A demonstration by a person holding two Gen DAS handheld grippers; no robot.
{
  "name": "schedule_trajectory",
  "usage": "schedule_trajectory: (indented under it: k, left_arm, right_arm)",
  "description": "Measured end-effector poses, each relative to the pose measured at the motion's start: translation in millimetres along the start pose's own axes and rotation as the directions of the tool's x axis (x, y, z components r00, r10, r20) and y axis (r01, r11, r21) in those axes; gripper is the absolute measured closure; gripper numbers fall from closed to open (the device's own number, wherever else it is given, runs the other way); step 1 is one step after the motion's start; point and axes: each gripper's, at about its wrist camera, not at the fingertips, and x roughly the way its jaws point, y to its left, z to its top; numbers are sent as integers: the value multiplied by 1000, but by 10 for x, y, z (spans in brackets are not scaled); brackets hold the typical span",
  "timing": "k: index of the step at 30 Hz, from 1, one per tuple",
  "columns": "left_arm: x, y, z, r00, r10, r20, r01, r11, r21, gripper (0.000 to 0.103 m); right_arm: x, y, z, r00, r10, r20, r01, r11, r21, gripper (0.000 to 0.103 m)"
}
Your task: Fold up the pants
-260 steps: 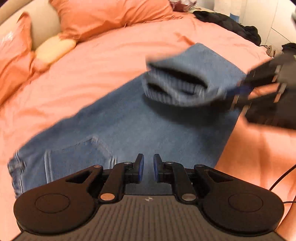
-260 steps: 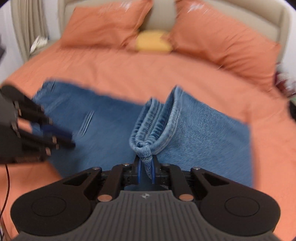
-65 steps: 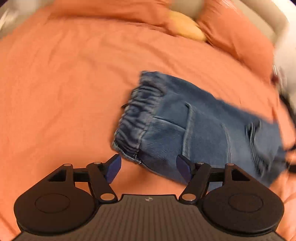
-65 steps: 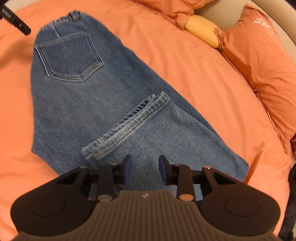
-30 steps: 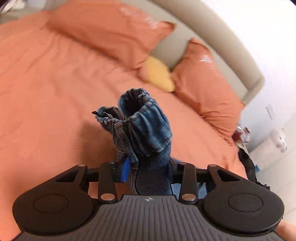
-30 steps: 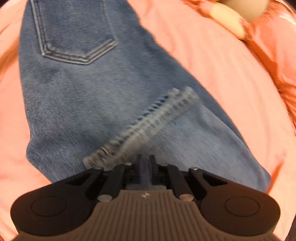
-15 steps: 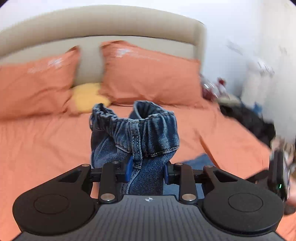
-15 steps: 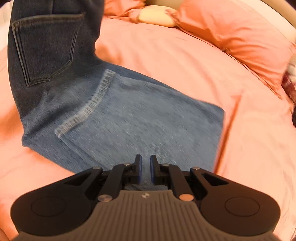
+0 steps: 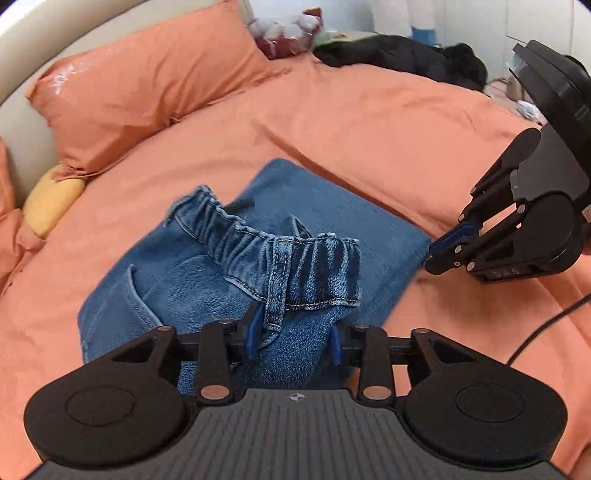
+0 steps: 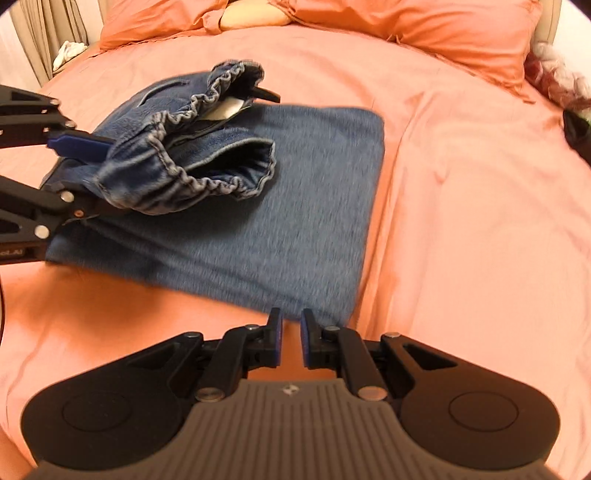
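The blue jeans [image 10: 314,192] lie folded on the orange bed sheet [image 10: 461,221]. My left gripper [image 9: 294,338] has the gathered elastic waistband [image 9: 295,254] between its blue pads and holds it just above the folded legs; its jaws are opening. In the right wrist view the left gripper [image 10: 94,177] comes in from the left edge, with the waistband [image 10: 192,173] bunched and casting a shadow on the denim below. My right gripper [image 10: 291,332] is shut and empty, hanging over the sheet at the near corner of the jeans. From the left wrist it shows at the right [image 9: 443,251].
Orange pillows [image 9: 147,74] and a yellow cushion [image 9: 51,203] line the headboard. A black garment [image 9: 406,55] lies at the far edge of the bed. A black cable [image 9: 546,328] trails across the sheet at the right. Curtains [image 10: 37,33] hang at the far left.
My left gripper has swung the waistband across and down over the folded legs. The right gripper has drawn back off the denim to its near corner.
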Motion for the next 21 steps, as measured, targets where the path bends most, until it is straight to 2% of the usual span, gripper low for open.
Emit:
schedule_trajectory:
  k: [1,3,5,8,13,17,21]
  left_arm:
    - [-23,6,-4,1000,-14,-5,14,1000,14,46]
    - [-83,84,-18,995,-100,-10,100,995,-14,25]
    - [-150,141,-29,988,-152,-19,151,987,-52,25]
    - [-251,267,-116,992,-124,-16,123,992,-42,25]
    - [-325,605,-378,995,-64,-70,62,997,-40,25]
    - [-394,848,-694,994,-32,-106,29,999,-34,25]
    - [-357,1027,-1019,991,-6,-131,-1,999,-53,24]
  right_arm:
    - [-6,15,-3,1000,5,-3,-5,1000,-2,94]
    - [-31,66,-3,1000,8,0,-8,1000,-22,90]
    - [-75,119,22,1000,16,8,-16,999,-35,85]
    - [-201,205,120,998,48,32,-47,999,-27,82]
    - [-318,396,384,993,103,64,-104,994,11,70]
    - [-225,578,643,994,83,74,-85,996,27,67]
    - [-85,619,908,993,66,102,-78,990,120,63]
